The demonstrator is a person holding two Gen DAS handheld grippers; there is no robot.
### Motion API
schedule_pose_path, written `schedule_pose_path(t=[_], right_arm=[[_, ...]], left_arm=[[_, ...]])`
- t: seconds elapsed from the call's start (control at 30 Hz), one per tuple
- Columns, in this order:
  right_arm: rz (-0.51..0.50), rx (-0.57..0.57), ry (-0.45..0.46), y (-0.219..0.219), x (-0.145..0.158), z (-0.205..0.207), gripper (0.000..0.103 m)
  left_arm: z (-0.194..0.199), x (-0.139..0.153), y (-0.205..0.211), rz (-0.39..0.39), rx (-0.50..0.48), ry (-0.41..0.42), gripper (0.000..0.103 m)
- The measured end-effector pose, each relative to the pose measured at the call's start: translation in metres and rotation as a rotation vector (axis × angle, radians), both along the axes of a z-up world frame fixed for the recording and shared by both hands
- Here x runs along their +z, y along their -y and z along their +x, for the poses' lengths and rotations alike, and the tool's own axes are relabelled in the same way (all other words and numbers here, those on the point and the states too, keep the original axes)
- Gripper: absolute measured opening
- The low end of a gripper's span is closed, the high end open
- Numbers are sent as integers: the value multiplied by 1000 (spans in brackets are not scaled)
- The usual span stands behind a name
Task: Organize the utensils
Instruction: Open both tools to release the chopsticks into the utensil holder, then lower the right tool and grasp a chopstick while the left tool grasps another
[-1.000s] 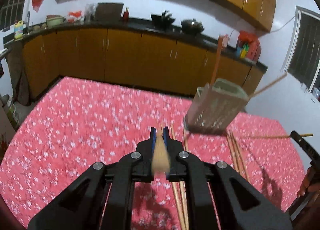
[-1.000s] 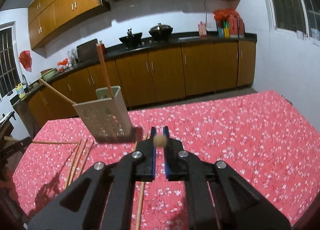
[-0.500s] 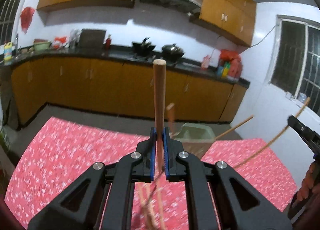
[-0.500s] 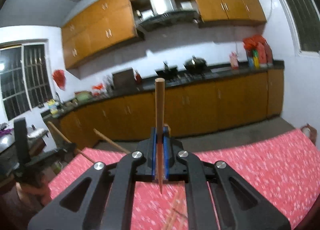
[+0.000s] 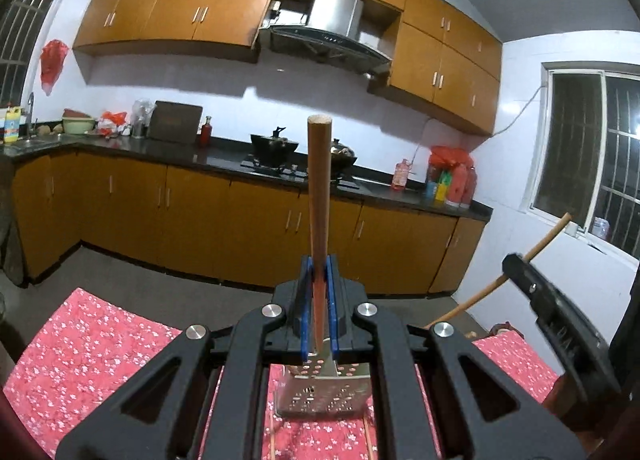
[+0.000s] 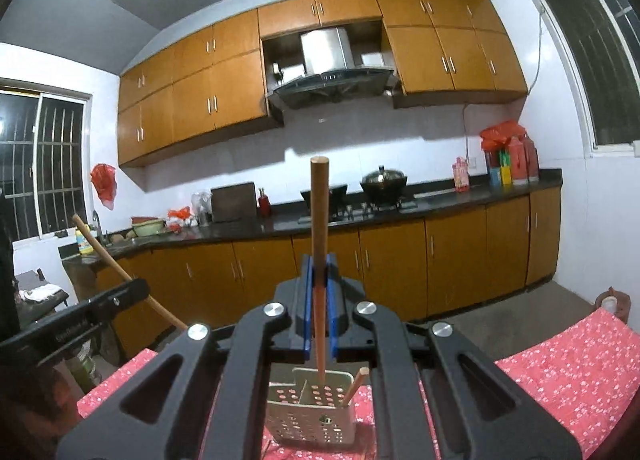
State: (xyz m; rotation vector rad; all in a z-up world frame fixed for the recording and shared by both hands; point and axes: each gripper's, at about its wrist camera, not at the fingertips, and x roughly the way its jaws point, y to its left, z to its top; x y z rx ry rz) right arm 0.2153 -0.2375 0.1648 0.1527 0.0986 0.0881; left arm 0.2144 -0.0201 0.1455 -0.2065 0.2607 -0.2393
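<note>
My left gripper [image 5: 319, 292] is shut on a wooden chopstick [image 5: 319, 196] held upright, its tip pointing down toward the perforated utensil holder [image 5: 324, 392] on the red floral tablecloth. My right gripper [image 6: 319, 292] is shut on another upright chopstick [image 6: 320, 228], its lower tip just over the holder [image 6: 312, 416]. One chopstick [image 6: 357, 386] leans inside the holder's right side. The right gripper with its chopstick also shows at the right edge of the left wrist view [image 5: 560, 320]; the left gripper shows at the left of the right wrist view [image 6: 80, 324].
Loose chopsticks [image 5: 370, 440] lie on the red tablecloth [image 5: 80, 360] beside the holder. Orange kitchen cabinets and a dark counter [image 5: 200, 156] with pots stand beyond the table. The table's far edge is close behind the holder.
Both grippers have tilted up and moved over the holder with their chopsticks held upright. The holder now sits directly below both grippers.
</note>
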Motion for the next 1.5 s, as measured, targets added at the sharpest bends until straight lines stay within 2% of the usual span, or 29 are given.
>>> schedule_pose_path(t=[0.13,0.23,0.33,0.5,0.57,0.63,0.8,0.9,1.0,1.07,1.13,1.27,1.37,1.5], right_arm=[[0,4,-71,-2,-17,24,8],[5,21,-135,-4,-29,37,8],[16,32,-155,-4,-35,38,10],[26,41,-134,-3,-28,27,17],[28,43,-113,-2,-22,16,17],[35,46,-90,0,-17,4,18],[54,40,-60,14,-13,-30,20],[23,9,-75,23,-24,-51,21],[-30,-46,-163,32,-54,-60,24],[-44,-60,-300,42,-92,-54,24],[-35,-73,-450,49,-132,-44,24],[34,-9,-670,47,-195,-37,25],[17,32,-748,30,-227,-39,25],[-53,37,-810,11,-255,-41,25]], left_arm=[[16,-17,7,15,-5,-48,7],[28,-32,12,27,-27,-113,7],[32,-43,12,29,-42,-157,8],[26,-40,5,25,-40,-148,11],[21,-35,3,20,-34,-130,25],[14,-30,-1,11,-28,-108,31],[-4,-21,-13,-14,-11,-72,31],[-23,-20,-24,-41,-9,-45,31],[-39,-27,-35,-36,7,-43,31],[-46,-42,-41,-11,26,-78,31],[-47,-67,-45,33,42,-154,31],[-43,-121,-50,82,48,-317,31],[-44,-157,-56,66,39,-430,31],[-49,-190,-59,53,13,-511,31]])
